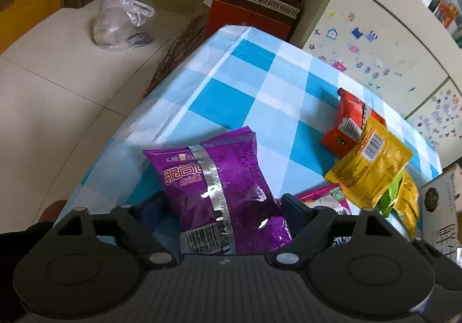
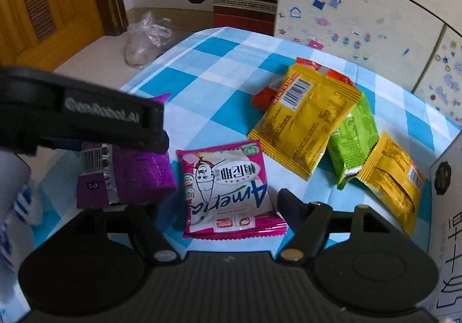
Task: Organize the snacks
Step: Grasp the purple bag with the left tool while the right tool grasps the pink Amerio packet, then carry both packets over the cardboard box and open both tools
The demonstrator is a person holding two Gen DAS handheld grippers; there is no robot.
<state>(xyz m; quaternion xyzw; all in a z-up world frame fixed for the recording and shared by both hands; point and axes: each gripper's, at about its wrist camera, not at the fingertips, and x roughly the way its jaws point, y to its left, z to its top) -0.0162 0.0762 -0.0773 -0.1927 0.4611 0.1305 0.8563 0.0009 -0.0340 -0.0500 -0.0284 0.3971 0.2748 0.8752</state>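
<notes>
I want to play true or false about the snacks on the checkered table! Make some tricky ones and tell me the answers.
1. The purple snack bag sits between the fingers of the left tongs. True.
2. The tablecloth is red and white. False: it is blue and white checks.
3. A yellow packet lies partly on top of a red packet. True.
4. The pink and white packet is held up in the air by the right tongs. False: it lies flat on the tablecloth in front of them.
5. A green packet lies between two yellow ones. True.
6. The clear plastic bag is on the table. False: it sits on the floor.
</notes>
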